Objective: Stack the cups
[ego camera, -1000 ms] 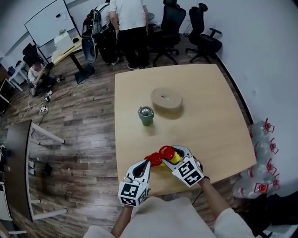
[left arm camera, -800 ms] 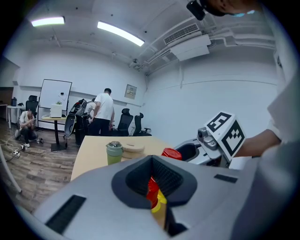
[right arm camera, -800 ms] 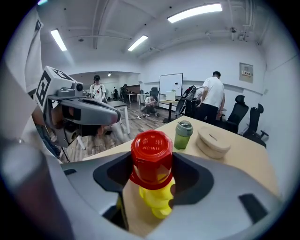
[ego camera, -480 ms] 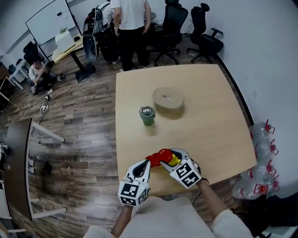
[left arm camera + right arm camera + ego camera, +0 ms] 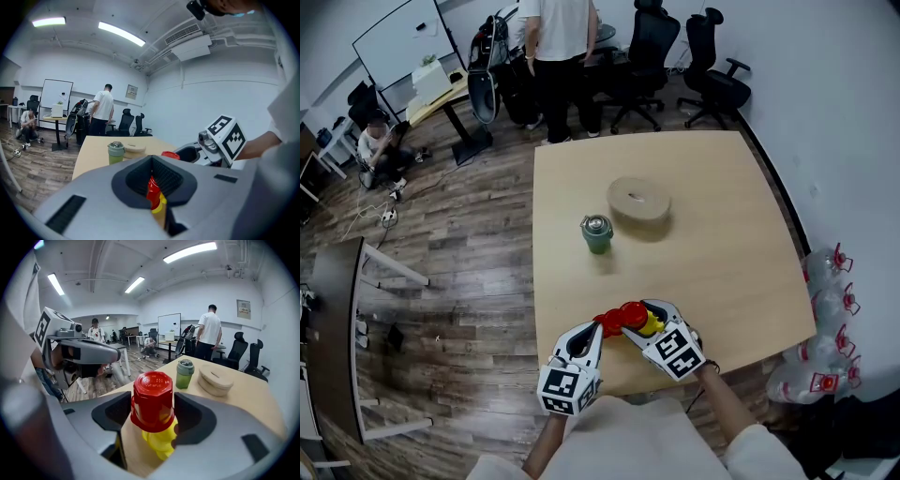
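Observation:
An upturned red cup [image 5: 152, 401] sits on a yellow cup [image 5: 161, 439] between the jaws of my right gripper [image 5: 152, 416]. Those jaws have just been opening and stand open, close beside the stack. In the head view this stack [image 5: 636, 316] is near the table's front edge, inside my right gripper [image 5: 643, 317]. My left gripper [image 5: 598, 328] is just left of it, shut on a second red cup [image 5: 608, 322]. In the left gripper view that cup [image 5: 153, 187] shows as a thin red strip with yellow under it, pinched in the left gripper [image 5: 154, 194].
A green lidded tumbler [image 5: 594, 233] and a round tan box [image 5: 637, 200] stand mid-table on the wooden table [image 5: 722, 234]. A person and office chairs are beyond the far edge. Plastic bottles [image 5: 825, 309] lie on the floor at the right.
My right gripper and its red and yellow stack shifted slightly left, closer to the left gripper's red cup. The left gripper stayed put.

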A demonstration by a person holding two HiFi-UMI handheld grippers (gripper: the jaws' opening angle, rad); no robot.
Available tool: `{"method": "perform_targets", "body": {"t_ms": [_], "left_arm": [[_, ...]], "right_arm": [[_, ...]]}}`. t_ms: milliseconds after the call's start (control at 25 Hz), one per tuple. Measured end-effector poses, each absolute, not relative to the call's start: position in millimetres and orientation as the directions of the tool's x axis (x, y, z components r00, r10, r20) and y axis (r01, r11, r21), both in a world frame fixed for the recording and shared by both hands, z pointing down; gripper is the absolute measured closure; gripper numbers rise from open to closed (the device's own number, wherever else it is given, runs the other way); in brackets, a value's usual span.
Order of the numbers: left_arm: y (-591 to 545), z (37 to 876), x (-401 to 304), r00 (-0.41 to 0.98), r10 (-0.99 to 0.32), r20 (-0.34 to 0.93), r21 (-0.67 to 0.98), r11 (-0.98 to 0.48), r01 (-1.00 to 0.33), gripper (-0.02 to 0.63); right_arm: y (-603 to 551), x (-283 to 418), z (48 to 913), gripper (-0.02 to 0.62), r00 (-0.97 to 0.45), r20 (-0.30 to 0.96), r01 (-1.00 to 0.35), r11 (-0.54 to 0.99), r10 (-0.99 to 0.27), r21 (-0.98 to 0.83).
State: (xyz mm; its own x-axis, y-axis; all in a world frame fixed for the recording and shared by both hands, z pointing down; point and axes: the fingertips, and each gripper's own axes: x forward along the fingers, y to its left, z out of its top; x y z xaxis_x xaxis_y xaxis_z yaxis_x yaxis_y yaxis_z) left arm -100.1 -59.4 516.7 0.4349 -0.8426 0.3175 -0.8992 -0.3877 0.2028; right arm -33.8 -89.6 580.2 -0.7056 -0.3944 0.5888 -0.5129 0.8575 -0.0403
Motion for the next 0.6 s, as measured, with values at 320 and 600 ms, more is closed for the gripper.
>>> {"method": "perform_targets", "body": {"t_ms": [320,600], "left_arm": [[-60.1,516.3,-100.6,0.434,-0.843,0.318,0.200,-0.388,-0.900,0.595],[-61.7,520.2,-98.5,0.440,-0.838,0.323,0.196,-0.396,-0.897,0.595]], "right_arm": [[-85.1,-30.5,568.2,0.299,-0.729,0.541,-0.528,0.848,-0.419,-0.055],[-73.0,-2.4,551.4,0.336,-0.730,0.452,-0.605,0.793,-0.512,-0.079]]}}
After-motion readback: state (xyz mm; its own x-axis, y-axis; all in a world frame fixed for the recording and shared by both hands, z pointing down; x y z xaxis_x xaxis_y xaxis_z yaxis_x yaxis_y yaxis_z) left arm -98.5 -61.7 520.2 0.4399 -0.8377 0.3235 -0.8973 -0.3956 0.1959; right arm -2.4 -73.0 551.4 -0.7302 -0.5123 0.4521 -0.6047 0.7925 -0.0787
